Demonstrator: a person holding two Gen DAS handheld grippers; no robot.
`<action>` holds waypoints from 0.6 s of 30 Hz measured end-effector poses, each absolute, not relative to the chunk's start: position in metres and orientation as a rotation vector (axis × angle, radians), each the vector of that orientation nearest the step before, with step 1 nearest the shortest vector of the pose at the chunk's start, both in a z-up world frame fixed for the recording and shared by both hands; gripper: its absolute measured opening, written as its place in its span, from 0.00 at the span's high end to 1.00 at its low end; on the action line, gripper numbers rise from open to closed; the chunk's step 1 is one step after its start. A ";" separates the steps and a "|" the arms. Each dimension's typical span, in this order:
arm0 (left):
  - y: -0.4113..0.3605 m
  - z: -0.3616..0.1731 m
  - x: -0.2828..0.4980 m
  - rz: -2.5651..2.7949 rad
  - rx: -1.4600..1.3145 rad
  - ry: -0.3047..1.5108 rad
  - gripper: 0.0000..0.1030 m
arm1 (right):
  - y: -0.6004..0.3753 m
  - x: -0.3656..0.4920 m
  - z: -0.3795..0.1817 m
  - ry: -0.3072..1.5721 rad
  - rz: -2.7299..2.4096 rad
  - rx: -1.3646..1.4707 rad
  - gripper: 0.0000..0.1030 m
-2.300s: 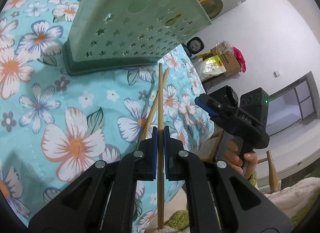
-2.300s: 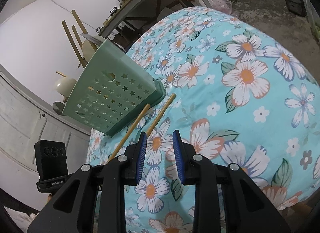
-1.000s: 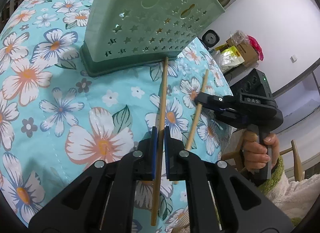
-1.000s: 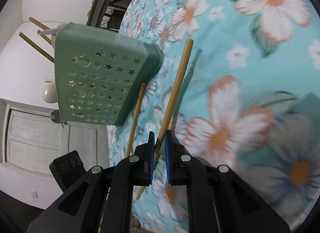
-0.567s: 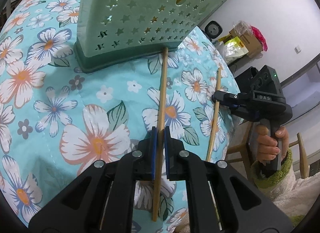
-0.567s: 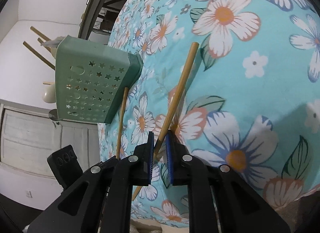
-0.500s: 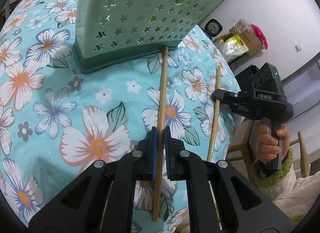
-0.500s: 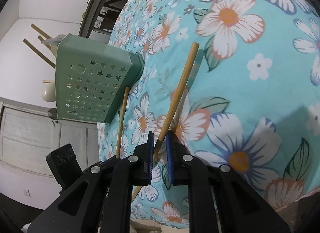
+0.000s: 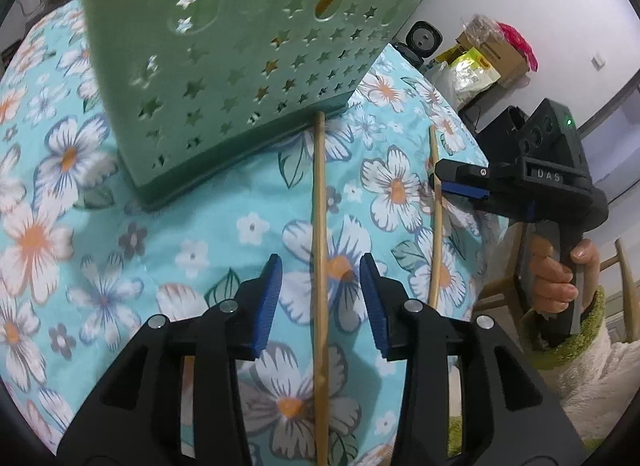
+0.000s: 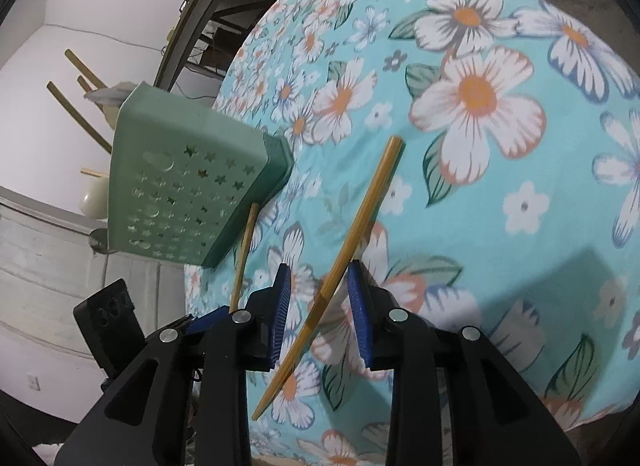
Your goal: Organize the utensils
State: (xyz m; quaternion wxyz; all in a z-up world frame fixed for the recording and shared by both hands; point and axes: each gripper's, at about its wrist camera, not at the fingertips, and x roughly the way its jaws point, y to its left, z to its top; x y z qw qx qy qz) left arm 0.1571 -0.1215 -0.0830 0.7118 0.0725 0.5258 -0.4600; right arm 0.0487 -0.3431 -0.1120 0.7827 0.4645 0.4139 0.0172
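Two wooden chopsticks lie on the floral tablecloth. One chopstick [image 9: 319, 234] lies between the open jaws of my left gripper [image 9: 320, 298], its far tip near the green star-punched utensil holder [image 9: 240, 49]. The other chopstick [image 10: 352, 242] lies between the open jaws of my right gripper [image 10: 320, 306]; it also shows in the left wrist view [image 9: 436, 201] beside the right gripper [image 9: 460, 185]. In the right wrist view the holder [image 10: 188, 193] stands at the left, with the first chopstick [image 10: 244, 254] below it.
Chopsticks [image 10: 76, 105] and a pale spoon [image 10: 94, 193] stick out of the holder's top. The round table [image 10: 520, 266] curves away at its edges. A cardboard box and bags [image 9: 488, 53] sit on the floor beyond, with a wooden chair [image 9: 624, 286] at right.
Both grippers have opened and let go of their chopsticks, which now rest on the cloth. The left gripper has moved closer to the holder.
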 end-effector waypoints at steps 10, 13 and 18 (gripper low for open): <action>-0.152 -0.079 0.172 -0.972 0.270 1.067 0.64 | -0.357 0.065 -0.111 0.861 -0.017 0.998 0.72; -0.162 -0.078 0.176 -0.951 0.302 1.035 0.65 | -0.360 0.071 -0.112 0.850 -0.037 0.989 0.72; -0.176 -0.078 0.174 -0.914 0.358 0.986 0.70 | -0.360 0.076 -0.114 0.840 -0.060 0.983 0.73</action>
